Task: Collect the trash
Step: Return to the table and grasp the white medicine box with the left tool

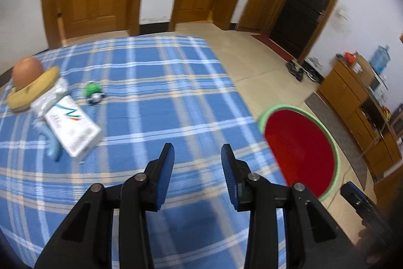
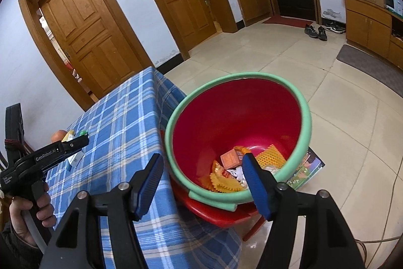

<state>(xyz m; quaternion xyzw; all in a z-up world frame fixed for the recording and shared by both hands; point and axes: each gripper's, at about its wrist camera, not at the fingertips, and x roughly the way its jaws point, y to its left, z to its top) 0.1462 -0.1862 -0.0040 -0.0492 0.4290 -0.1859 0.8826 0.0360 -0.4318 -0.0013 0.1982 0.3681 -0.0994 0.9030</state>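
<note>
On the blue plaid table (image 1: 163, 92), at its left end, lie a white box (image 1: 73, 127), a silver wrapper (image 1: 50, 97), a pale blue piece (image 1: 53, 146) and a green-and-white crumpled scrap (image 1: 93, 92). My left gripper (image 1: 197, 155) hovers open and empty over the cloth, well right of them. A red bucket with a green rim (image 2: 306, 122) stands beside the table edge. It holds an orange carton (image 2: 229, 158), yellow mesh (image 2: 270, 155) and wrappers. My right gripper (image 2: 201, 163) is open and empty above the bucket's near rim.
A round fruit (image 1: 26, 69) rests on a banana (image 1: 32, 90) by the trash. The bucket sits on a red stool (image 2: 219, 213), with a colourful book (image 2: 307, 165) on the tiled floor behind. A hand (image 2: 32, 208) holds the left gripper (image 2: 80, 140).
</note>
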